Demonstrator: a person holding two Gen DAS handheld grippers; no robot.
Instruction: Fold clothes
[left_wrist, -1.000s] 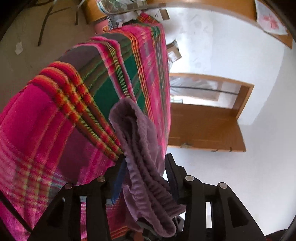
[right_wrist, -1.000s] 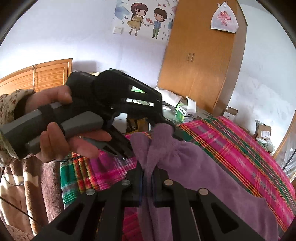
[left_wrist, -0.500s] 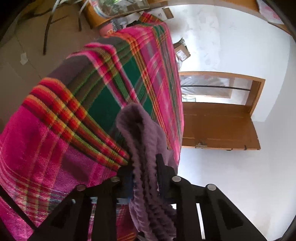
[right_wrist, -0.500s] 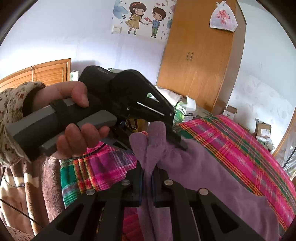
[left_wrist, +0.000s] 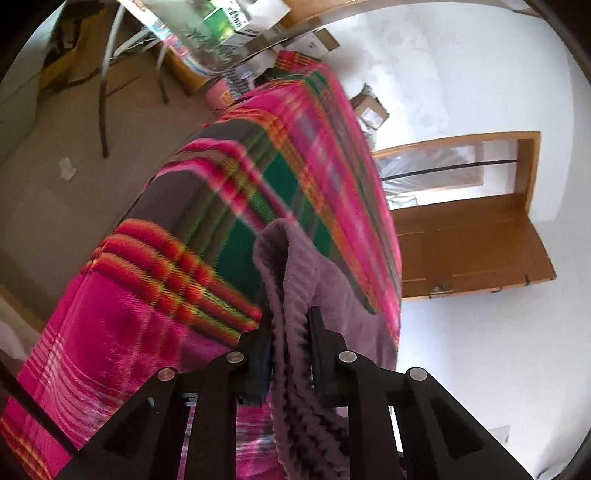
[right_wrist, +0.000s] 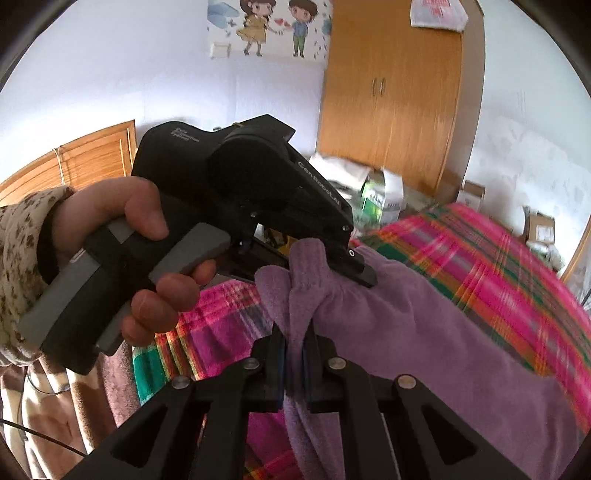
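Closing on a bunched edge of the purple cloth (left_wrist: 295, 280), the left gripper (left_wrist: 287, 325) now has its jaws drawn in against the fabric, where a second ago they stood wide with the cloth hanging loose between them. The ribbed hem runs down between the two fingers, and the pads look pressed to it on both sides. The right gripper (right_wrist: 294, 339) is narrow and clamped on another gathered corner of the same purple cloth (right_wrist: 406, 325), as it was a second ago; a tuft of fabric sticks up above its fingertips.

In the right wrist view the left gripper (right_wrist: 351, 262) shows from outside, held in a hand (right_wrist: 122, 236) with a flower-print sleeve, its tip just beside the right one, so the two grips lie close together on the cloth. With both corners now held, the cloth looks ready to be lifted, shaken out or laid over for a fold; that is my reading, not something shown.

The rest of the cloth drapes down and to the right over the bed, which wears a pink, green and orange plaid blanket (left_wrist: 122, 332).

By count: one purple cloth, two grippers, one hand in view, one plaid blanket. Beyond the bed stand one wooden wardrobe (right_wrist: 399, 96) and several cardboard boxes, too blurred to number.
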